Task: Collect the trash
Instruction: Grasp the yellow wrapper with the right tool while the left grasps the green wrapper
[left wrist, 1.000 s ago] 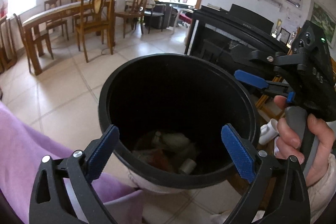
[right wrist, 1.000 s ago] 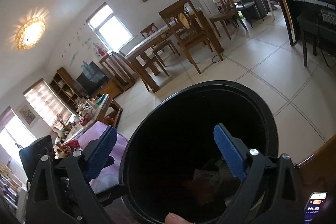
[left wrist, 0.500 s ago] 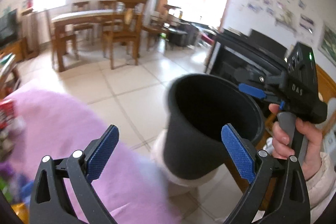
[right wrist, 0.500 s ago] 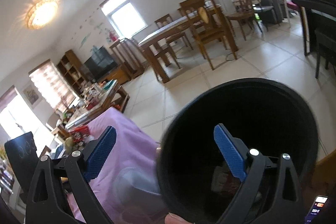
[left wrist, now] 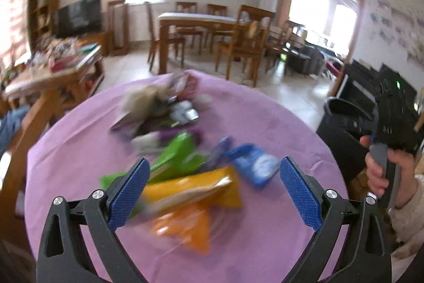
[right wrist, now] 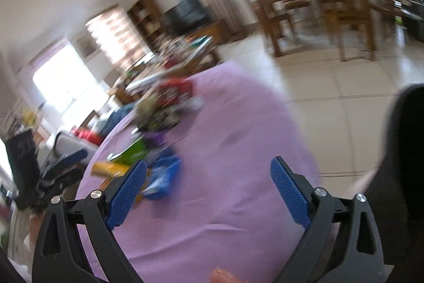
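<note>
1. The left gripper (left wrist: 214, 186) is spread wide and holds nothing; it hangs above the near edge of the table (left wrist: 278, 123), over a yellow packet (left wrist: 193, 190) and an orange packet (left wrist: 185, 227).
2. The right gripper (right wrist: 208, 192) is likewise spread and empty, over bare purple cloth toward the table's right edge.
3. Left to collect: a blue wrapper (left wrist: 254, 166) and a green wrapper (left wrist: 177, 158) near the middle, and a blurred heap (left wrist: 161, 105) by the far edge, whose pieces cannot be told apart.
4. The black bin (left wrist: 341, 121) stands off the right edge; its contents are hidden.
5. Judged so, most of the work remains.
</note>
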A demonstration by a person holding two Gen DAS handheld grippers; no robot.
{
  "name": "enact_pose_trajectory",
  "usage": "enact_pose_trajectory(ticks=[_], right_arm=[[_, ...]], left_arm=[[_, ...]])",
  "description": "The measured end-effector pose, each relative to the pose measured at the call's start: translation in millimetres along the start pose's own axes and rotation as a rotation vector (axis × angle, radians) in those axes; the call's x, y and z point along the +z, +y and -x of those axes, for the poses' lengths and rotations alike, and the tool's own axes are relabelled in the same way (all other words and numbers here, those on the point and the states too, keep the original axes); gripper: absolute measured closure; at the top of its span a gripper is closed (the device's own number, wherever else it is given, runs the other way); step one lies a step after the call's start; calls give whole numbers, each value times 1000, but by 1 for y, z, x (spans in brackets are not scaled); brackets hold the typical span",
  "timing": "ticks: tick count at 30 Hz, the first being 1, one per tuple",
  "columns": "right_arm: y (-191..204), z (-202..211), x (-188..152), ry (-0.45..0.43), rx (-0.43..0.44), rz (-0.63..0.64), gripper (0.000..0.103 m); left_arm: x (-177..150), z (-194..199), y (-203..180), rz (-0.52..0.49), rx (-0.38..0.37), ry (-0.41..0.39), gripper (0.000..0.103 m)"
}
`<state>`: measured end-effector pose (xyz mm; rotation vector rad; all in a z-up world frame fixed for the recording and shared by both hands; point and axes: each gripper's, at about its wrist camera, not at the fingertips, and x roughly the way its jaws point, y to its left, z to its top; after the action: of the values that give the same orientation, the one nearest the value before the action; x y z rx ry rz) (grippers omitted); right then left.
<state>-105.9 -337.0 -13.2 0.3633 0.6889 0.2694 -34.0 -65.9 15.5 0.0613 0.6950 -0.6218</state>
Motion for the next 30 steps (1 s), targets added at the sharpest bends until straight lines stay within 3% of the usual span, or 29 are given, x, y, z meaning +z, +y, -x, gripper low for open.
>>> enact_pose_trajectory(ticks=[6,8,12,18,20,24,30], right_arm=[[85,-41,-12,96,109,238,12],[117,-55,-16,121,130,354,37],[158,-82,-22,171,173,497,39],[193,-127,-28,263,155,637,42],[194,-137,-30,288,131,633,66],[179,-121,-17,262,180,491,84],[136,-81,4,182,249,245,88]], left_arm=[[-5,7,83,293,-66,20,7],[-7,10,100,324,-67,21,7],[-8,15,113,353,-78,12,7],[-4,10,113,251,-35,49,7],[-2,8,108,193,-14,58,7],[3,1,90,55,42,80,7],[20,-27,58,-201,111,106,7]])
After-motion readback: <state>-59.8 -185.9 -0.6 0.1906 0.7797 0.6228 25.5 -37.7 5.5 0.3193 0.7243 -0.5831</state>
